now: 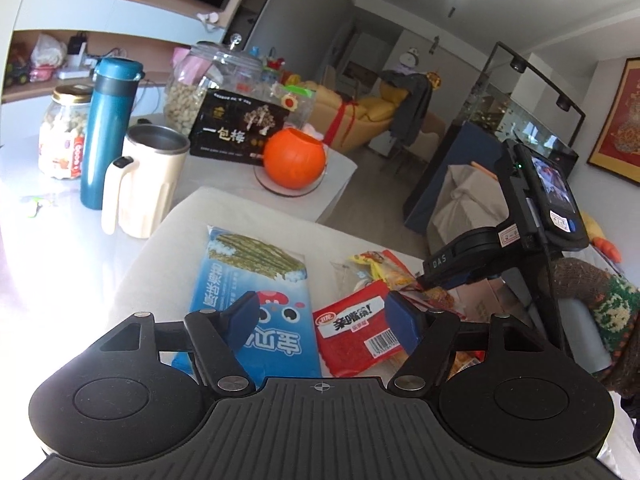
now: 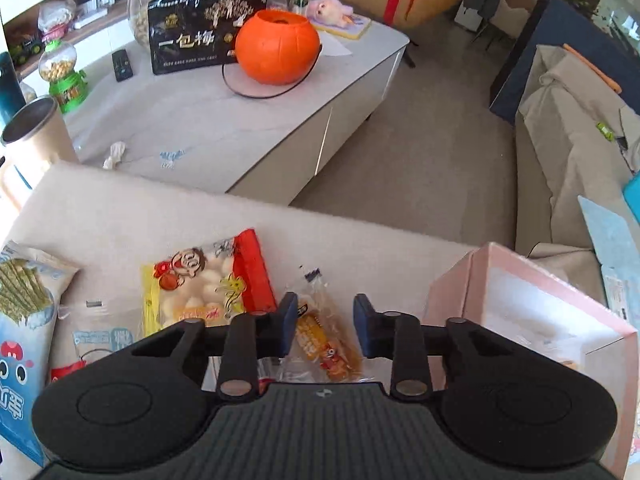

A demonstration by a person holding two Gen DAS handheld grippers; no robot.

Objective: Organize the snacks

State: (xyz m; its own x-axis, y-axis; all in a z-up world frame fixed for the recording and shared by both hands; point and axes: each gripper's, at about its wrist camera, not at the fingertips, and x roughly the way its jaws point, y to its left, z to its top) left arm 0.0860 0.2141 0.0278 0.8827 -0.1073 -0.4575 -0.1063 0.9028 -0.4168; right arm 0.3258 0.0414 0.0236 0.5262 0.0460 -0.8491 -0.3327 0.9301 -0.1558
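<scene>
While my right gripper (image 2: 326, 312) points steeply down, its pads have closed in on the orange snack packet (image 2: 324, 344), one pad against each side. The packet is long, in a clear wrapper, orange w/ red print. It lies toward the right end of the pale cushion (image 2: 120, 208), just left of the pink box (image 2: 448, 300).

My left gripper (image 1: 320, 308) hangs w/ its fingers spread wide and nothing pinched. Below the gap lies a red packet (image 1: 356, 332), flat, w/ white label & barcode. A big blue packet (image 1: 256, 280) lies just left of it, nearer the cushion's left side. A yellow-and-red packet (image 2: 204, 280) sits mid-cushion, between the blue one and the orange one.

The pink box stands open at the cushion's right end; its inside is white.

Past the cushion's far edge stands a white low table (image 2: 240, 120). It carries an orange pumpkin pail (image 2: 276, 52), a black box (image 2: 188, 36), a cream mug (image 1: 148, 184) & a teal flask (image 1: 108, 132), w/ jars behind. The mug stands at the table edge nearest the cushion's far left corner.

The far strip of the cushion is bare. Grey floor (image 2: 420, 152) lies open beyond the table's right end. A knitted sleeve (image 1: 600, 292) shows behind the right gripper
</scene>
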